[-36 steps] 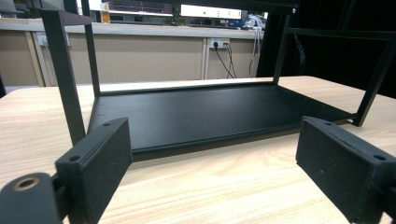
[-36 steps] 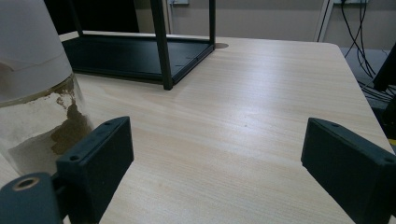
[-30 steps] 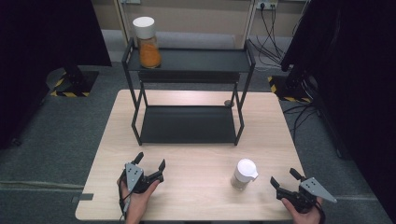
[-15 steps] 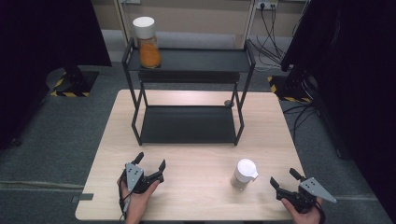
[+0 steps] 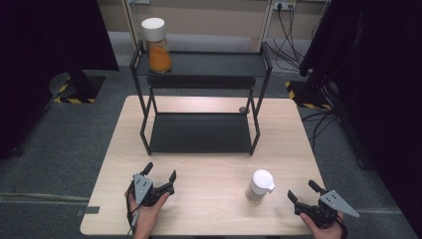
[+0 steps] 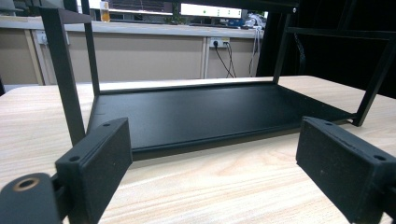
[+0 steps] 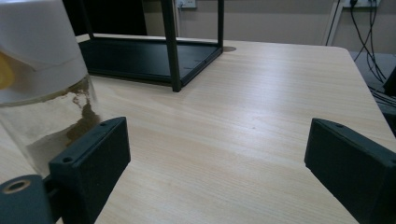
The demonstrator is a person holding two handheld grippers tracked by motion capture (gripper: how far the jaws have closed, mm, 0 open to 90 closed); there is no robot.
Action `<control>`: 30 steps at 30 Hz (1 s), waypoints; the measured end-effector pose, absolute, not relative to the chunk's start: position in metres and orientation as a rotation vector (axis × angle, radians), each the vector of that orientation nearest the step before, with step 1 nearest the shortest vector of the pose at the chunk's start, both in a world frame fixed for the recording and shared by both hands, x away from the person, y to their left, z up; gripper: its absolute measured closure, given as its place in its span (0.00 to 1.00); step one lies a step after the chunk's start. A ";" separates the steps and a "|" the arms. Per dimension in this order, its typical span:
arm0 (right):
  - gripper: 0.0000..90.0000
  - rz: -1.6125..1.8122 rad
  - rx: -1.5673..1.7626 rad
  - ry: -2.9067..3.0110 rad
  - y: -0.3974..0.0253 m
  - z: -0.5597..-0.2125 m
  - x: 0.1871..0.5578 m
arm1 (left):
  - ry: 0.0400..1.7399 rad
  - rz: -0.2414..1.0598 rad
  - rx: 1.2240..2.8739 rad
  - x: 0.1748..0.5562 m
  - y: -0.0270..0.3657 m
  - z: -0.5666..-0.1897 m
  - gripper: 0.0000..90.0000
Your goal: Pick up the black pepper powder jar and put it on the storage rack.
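Both grippers, left [image 5: 160, 177] and right [image 5: 303, 191], are released. The jar [image 5: 260, 185] at your right gripper's nine o'clock looks rigid, smooth, light; grip its clear body under the white lid [image 5: 263, 179].

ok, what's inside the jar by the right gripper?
The jar stands left of the open right gripper. Through its clear wall, a brownish powder sits low, smeared up the glass. The white lid hides the upper part, so the top is unreadable.
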State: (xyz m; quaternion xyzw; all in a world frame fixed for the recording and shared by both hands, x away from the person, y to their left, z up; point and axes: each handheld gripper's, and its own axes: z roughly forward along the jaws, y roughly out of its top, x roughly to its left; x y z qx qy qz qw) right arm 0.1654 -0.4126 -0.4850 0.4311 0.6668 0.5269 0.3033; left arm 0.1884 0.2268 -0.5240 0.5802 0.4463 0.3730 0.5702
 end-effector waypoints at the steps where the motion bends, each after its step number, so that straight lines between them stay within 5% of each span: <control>1: 0.08 1.405 1.143 1.769 -0.413 -0.485 0.165 | 1.049 0.874 1.359 0.188 0.227 -0.524 0.11; 30: 0.07 1.612 0.866 1.936 -0.388 -0.462 0.188 | 1.045 0.873 1.360 0.188 0.227 -0.524 0.11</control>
